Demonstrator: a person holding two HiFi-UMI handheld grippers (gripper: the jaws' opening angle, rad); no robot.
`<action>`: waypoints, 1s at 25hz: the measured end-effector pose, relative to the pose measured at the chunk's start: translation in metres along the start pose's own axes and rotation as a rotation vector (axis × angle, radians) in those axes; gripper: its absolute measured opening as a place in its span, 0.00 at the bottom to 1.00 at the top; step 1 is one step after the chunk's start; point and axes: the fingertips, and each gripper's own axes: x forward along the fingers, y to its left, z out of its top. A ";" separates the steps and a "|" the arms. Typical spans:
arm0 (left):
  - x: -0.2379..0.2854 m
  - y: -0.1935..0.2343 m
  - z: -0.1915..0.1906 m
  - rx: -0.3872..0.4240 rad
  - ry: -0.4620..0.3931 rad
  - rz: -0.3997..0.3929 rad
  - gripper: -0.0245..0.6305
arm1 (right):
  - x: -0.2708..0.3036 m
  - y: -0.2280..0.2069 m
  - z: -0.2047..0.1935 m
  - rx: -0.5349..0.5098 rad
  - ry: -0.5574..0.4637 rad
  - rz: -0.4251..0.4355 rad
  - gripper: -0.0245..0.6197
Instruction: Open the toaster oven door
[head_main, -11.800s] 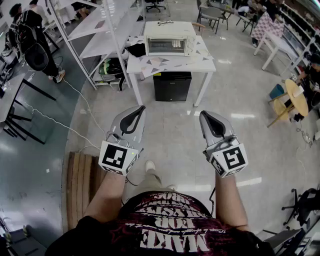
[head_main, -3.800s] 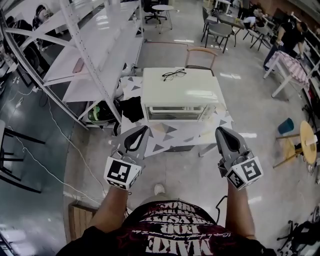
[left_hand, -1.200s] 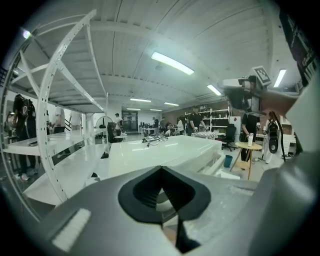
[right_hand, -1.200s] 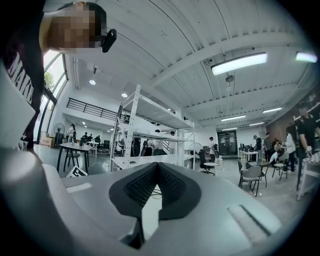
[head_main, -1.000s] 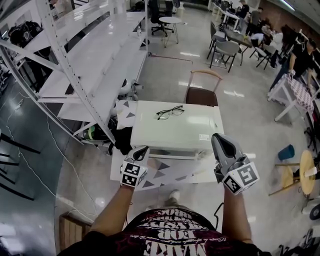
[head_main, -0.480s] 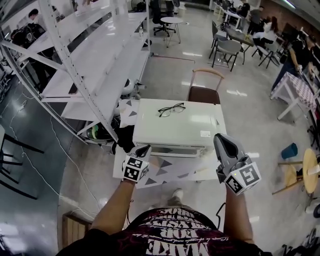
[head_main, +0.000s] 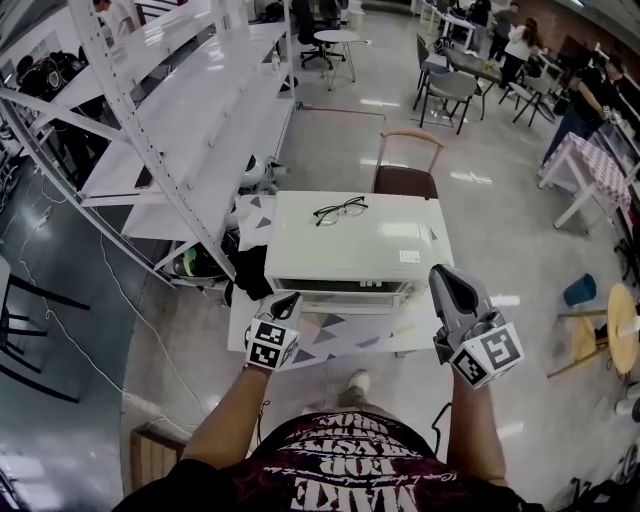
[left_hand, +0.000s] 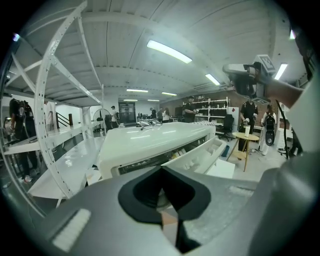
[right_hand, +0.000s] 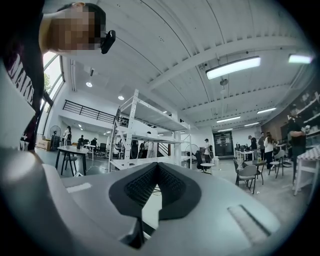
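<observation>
- Toaster oven (head_main: 350, 240), head view: white, at the centre of the frame on a small table (head_main: 330, 335) with a triangle-patterned cover. Glasses (head_main: 340, 209) lie on its top.
- A small label (head_main: 406, 256) on the oven's top is too small to read. The person's shirt (head_main: 340, 470) at the bottom edge shows upside down, and only "MAKE" reads clearly.
- The left gripper (head_main: 289, 299) points at the oven's lower left front corner. The right gripper (head_main: 440, 272) hangs just right of the oven.
- 11.8 s ago the person stood well back from the table. Since half a second ago both grippers have barely shifted.
- Left gripper view: the left gripper (left_hand: 161, 169) has its jaws together with nothing between them. The toaster oven (left_hand: 150, 142) fills mid-frame. Its door (left_hand: 197, 155) seems to lean out slightly, with a dark gap along the top.
- Right gripper view: the right gripper (right_hand: 157, 167) has its tips meeting and holds nothing. It faces a shelving rack (right_hand: 145, 135).
</observation>
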 end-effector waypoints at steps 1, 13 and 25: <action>-0.002 -0.002 -0.002 0.006 -0.002 0.003 0.04 | -0.001 0.001 0.000 -0.002 0.000 -0.002 0.07; -0.020 -0.033 -0.030 0.051 -0.003 -0.059 0.04 | -0.015 0.022 0.001 -0.003 0.001 -0.035 0.07; -0.035 -0.056 -0.061 0.093 0.006 -0.130 0.04 | -0.042 0.043 -0.002 0.010 0.003 -0.091 0.07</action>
